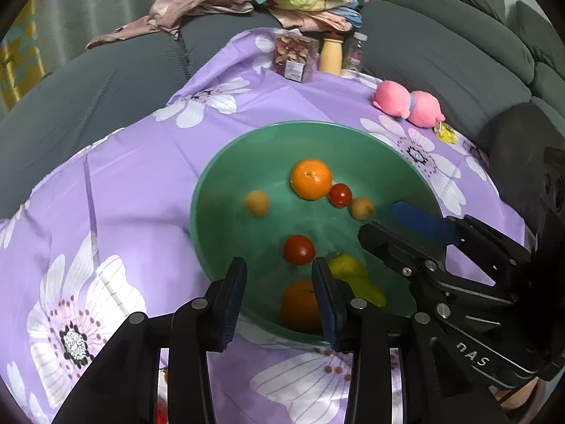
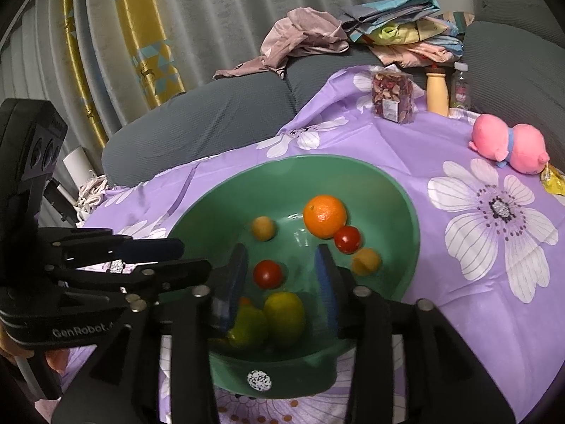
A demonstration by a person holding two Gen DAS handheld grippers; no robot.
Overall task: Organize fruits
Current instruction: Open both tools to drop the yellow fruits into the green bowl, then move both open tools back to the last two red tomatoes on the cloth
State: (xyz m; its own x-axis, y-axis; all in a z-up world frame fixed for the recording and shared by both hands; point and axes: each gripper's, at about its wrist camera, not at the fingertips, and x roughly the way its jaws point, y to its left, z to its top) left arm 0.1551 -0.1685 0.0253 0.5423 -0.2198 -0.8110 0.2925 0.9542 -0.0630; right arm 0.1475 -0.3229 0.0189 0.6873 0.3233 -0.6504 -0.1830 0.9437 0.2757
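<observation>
Fruits (image 1: 311, 179) fill green bowl (image 1: 226, 162); left claw (image 2: 166, 256) reads "GenRobot".

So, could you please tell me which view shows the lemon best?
The right wrist view: the lemon shows whole between the gripper fingers. In the left wrist view, a finger partly hides it.

Soft, even indoor light, rather dim, with faint shadows. Strong fisheye bending and black vignette at the corners. The round green plastic bowl (image 1: 226, 162) shows mild glare; near fruit looks blurred.
</observation>
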